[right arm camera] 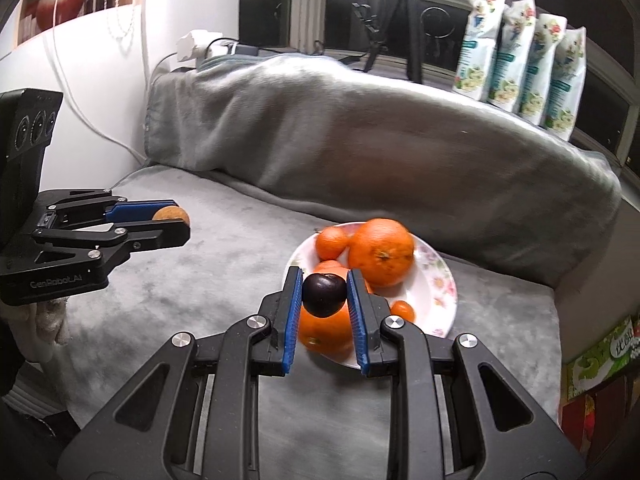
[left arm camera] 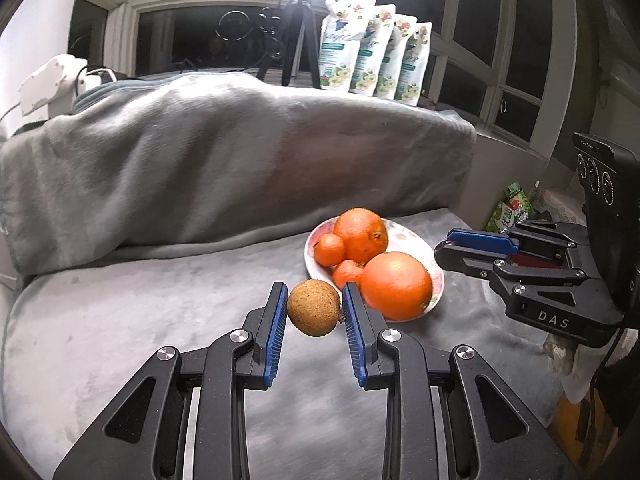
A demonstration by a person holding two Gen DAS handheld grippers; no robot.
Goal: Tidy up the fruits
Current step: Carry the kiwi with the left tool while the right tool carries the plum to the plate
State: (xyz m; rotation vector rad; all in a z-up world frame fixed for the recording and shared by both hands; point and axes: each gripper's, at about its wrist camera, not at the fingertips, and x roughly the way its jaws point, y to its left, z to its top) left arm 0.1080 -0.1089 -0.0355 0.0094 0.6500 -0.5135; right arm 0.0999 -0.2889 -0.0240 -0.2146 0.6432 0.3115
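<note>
Grey plush blanket covers the surface, dark windows behind. Left gripper fingers clamp a round brown speckled fruit; right gripper fingers clamp a dark purple plum above the floral plate of oranges.

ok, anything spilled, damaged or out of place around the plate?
Nothing stands out. The oranges sit piled on the flowered plate, which lies flat on the grey blanket. The left gripper holds a brown fruit and the right gripper a dark cherry, both intact.

The right gripper body reads "DAS"; the left gripper body reads "GenRobot.AI".
</note>
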